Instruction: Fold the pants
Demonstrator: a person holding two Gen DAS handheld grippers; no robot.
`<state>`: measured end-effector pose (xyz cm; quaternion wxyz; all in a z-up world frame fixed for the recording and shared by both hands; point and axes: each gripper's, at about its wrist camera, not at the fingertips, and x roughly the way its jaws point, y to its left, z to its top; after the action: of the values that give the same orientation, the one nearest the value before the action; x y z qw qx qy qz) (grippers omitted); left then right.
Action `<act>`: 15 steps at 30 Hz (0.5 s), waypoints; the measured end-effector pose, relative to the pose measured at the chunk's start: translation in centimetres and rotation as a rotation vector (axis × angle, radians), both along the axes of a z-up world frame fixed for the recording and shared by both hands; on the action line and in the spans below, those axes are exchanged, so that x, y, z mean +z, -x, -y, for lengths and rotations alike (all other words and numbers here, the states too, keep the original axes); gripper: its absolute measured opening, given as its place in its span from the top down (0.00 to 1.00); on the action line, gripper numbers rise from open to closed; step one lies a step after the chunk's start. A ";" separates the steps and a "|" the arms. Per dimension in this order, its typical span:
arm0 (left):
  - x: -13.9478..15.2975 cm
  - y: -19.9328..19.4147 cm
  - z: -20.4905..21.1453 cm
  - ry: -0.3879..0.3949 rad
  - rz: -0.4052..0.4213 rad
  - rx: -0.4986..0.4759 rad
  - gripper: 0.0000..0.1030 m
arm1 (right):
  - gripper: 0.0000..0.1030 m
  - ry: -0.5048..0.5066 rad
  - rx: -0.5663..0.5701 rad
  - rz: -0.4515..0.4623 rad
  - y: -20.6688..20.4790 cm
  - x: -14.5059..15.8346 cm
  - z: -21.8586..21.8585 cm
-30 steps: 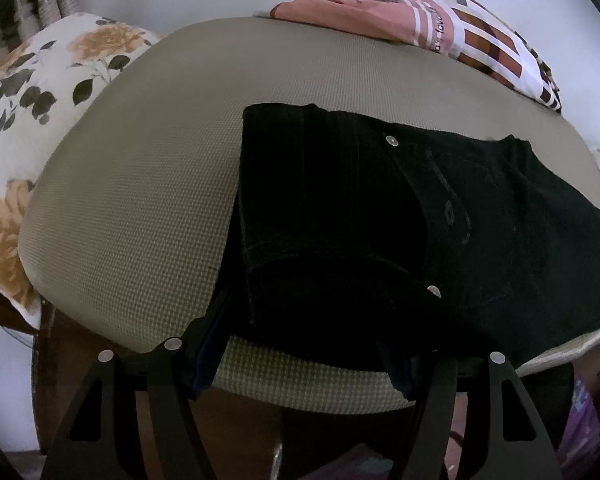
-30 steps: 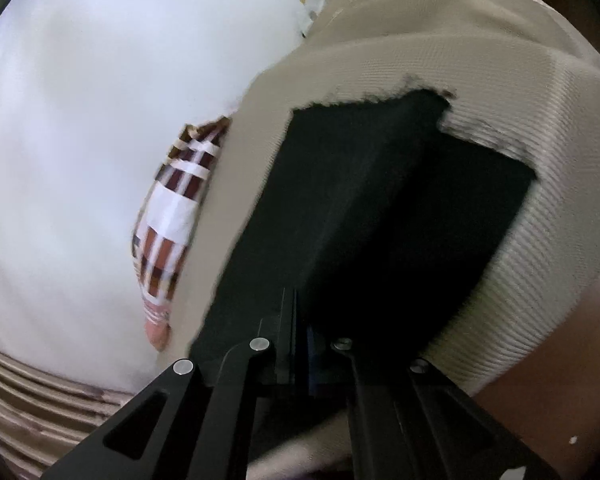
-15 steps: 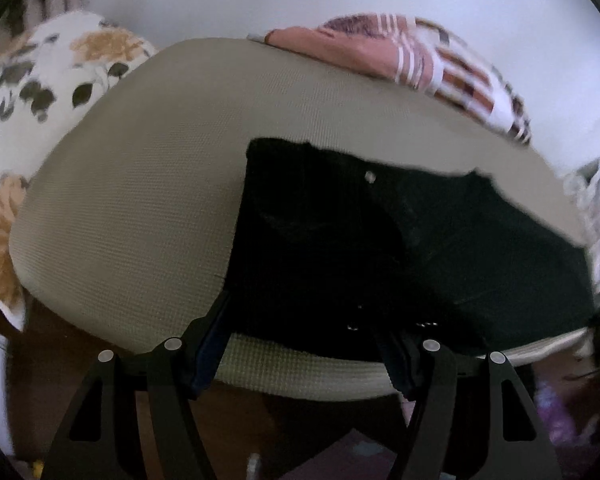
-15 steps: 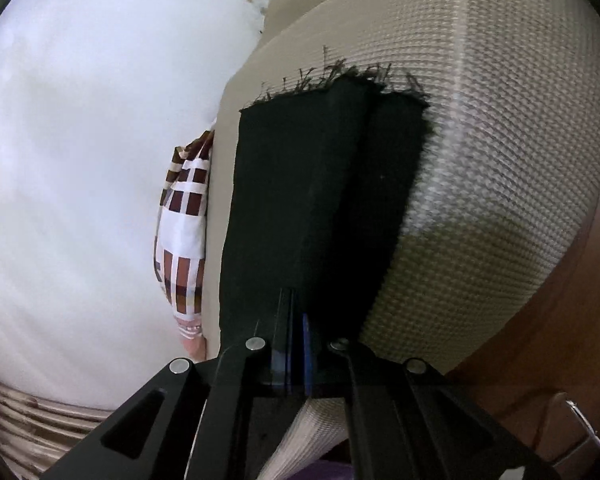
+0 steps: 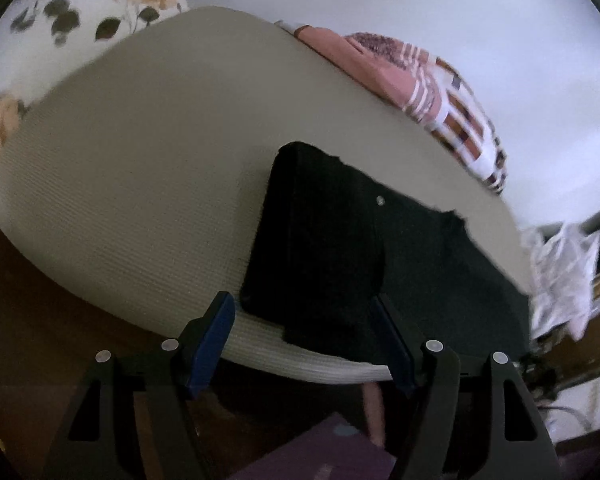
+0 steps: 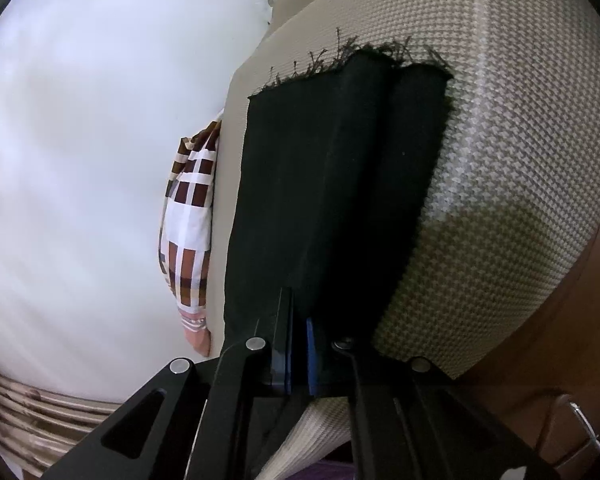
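Black pants [image 5: 340, 248] lie folded on a beige woven cushion [image 5: 140, 180], toward its right half, with a metal rivet showing on top. My left gripper [image 5: 302, 340] is open and hangs just off the cushion's near edge, its blue-padded fingers [image 5: 212, 336] either side of the pants' near end without touching it. In the right wrist view the pants [image 6: 332, 184] run away from me as a long doubled strip with a frayed far hem on the cushion [image 6: 520, 140]. My right gripper [image 6: 299, 344] is shut on the strip's near end.
A pink and brown plaid cloth [image 5: 440, 92] lies along the cushion's far edge, also visible [image 6: 188, 216] from the right wrist. A floral pillow [image 5: 80, 8] sits at the far left and a white crumpled cloth [image 5: 560, 272] at the right. Brown wood [image 6: 560, 340] shows under the cushion.
My left gripper has drawn back off the pants' waist and swung left; the pants now sit farther away. On the right, the lifted fabric has come down flat into a narrow strip.
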<state>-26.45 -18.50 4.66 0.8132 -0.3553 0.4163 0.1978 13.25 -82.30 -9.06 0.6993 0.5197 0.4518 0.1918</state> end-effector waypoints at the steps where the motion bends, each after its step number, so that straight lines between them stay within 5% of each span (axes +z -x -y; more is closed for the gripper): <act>1: -0.1 0.0 0.1 -0.012 -0.017 0.003 0.32 | 0.95 0.004 0.002 0.001 0.0 0.1 0.0; 8: -2.9 0.4 0.5 0.194 -0.039 0.006 0.32 | 0.95 -0.001 0.000 0.001 0.2 -0.1 0.1; 12: -3.4 -0.2 1.0 0.265 0.041 -0.002 0.32 | 0.95 -0.006 -0.002 -0.001 0.2 -0.2 0.2; 14: -3.0 -0.5 0.8 0.240 0.049 0.027 0.49 | 0.95 -0.004 -0.002 -0.001 0.2 -0.2 0.2; 15: -2.8 -0.8 0.7 0.206 0.025 0.046 0.74 | 0.95 -0.004 -0.002 -0.001 0.1 -0.2 0.2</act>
<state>-25.69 -19.20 1.89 0.7728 -0.4488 0.4161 0.1680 13.11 -82.49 -9.27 0.6980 0.5217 0.4514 0.1918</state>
